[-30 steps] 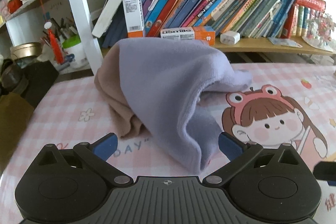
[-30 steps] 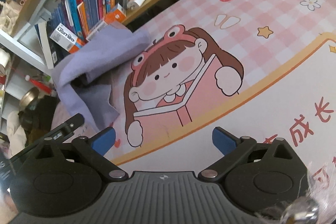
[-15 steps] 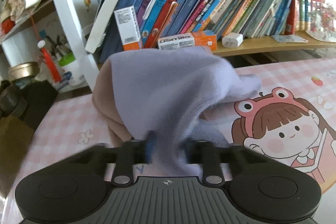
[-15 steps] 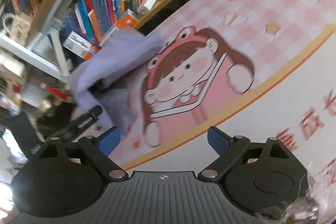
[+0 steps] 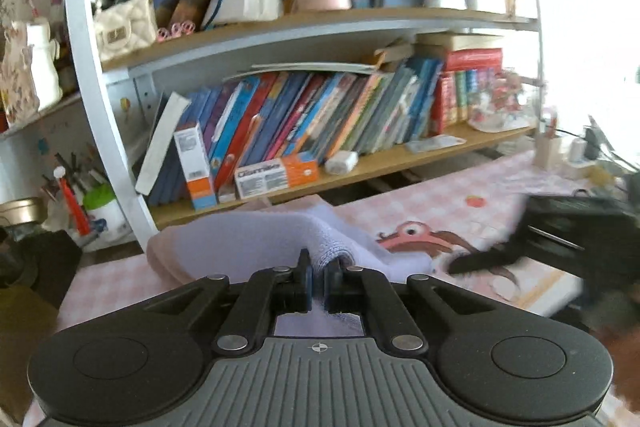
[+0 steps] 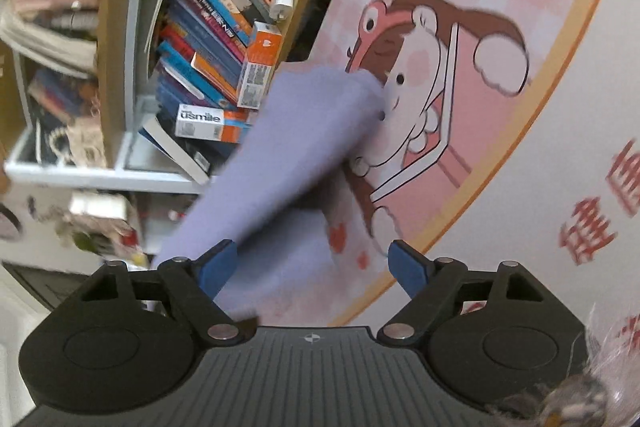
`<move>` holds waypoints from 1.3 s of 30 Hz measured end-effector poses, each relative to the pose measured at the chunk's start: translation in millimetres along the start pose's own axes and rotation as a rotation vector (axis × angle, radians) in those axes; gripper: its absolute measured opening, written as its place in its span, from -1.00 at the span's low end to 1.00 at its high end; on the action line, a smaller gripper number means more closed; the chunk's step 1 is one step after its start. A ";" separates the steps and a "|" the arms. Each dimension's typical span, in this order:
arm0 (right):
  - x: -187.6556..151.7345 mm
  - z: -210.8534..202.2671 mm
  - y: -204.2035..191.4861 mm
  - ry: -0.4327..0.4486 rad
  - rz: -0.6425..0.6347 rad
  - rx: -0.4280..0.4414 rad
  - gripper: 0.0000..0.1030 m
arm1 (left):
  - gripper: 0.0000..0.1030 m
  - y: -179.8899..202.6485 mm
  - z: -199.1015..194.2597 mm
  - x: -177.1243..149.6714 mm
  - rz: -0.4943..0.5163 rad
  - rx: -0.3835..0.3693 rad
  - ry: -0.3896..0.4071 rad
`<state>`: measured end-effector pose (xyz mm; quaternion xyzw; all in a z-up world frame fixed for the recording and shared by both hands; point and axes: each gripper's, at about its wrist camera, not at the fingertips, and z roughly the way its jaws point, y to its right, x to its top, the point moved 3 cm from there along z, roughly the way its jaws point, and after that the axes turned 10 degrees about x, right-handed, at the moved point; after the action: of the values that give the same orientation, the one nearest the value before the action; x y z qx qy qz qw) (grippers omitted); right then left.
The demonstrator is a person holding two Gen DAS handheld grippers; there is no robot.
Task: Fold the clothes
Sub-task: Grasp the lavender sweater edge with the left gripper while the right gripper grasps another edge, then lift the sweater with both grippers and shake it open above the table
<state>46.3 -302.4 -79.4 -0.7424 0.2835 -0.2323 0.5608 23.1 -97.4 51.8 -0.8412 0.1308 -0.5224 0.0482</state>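
Lavender garment (image 5: 256, 239) lies bunched on the pink cartoon desk mat (image 5: 452, 199), just near of the bookshelf (image 5: 360, 167) — left gripper (image 5: 318, 277) pinches its near fold. Right gripper (image 6: 312, 263) is spread wide — nothing held, with the cloth stretching up past its left finger.

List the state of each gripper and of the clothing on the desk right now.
left gripper: shut on the lilac garment, pinching a raised fold.
right gripper: open, empty, with cloth lying between its fingers.
lilac garment: unfolded, part lifted off the desk mat.
beige garment: lying under the lilac one.
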 end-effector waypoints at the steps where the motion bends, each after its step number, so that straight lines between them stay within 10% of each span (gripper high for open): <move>1: 1.2 1.6 2.6 0.000 0.027 0.007 0.61 | -0.92 3.4 -6.7 -3.5 -0.001 -0.012 -0.003; 6: 7.1 9.5 15.4 0.000 0.164 0.040 0.38 | -0.92 21.8 -39.0 -20.9 -0.001 -0.071 -0.025; 9: 9.8 11.9 24.2 -0.001 0.233 0.046 -0.64 | -0.92 32.9 -57.4 -23.1 0.015 -0.093 -0.010; 15: 16.2 -15.4 13.6 0.043 0.156 0.107 -0.77 | -0.92 44.8 -75.1 -8.7 -0.008 -0.137 0.047; 25: 75.4 -126.9 -171.4 0.323 -0.583 0.311 -0.78 | -0.92 80.0 -124.4 59.0 -0.045 -0.471 0.409; 30: 45.9 -147.2 -282.5 0.284 -1.001 0.413 -0.78 | -0.91 55.8 -146.8 82.6 -0.203 -0.633 0.566; 34: 27.4 -111.1 -309.6 0.141 -1.106 0.373 -0.77 | -0.90 31.4 -124.2 69.0 -0.305 -0.616 0.457; 39: 23.6 4.7 -209.8 -0.092 -0.900 0.074 -0.77 | -0.89 8.1 -46.8 -3.8 -0.375 -0.452 0.048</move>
<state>100.3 -271.1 122.3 -0.7809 -0.1008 -0.4296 0.4421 -21.6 -101.5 67.8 -0.8277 0.0872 -0.4993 -0.2409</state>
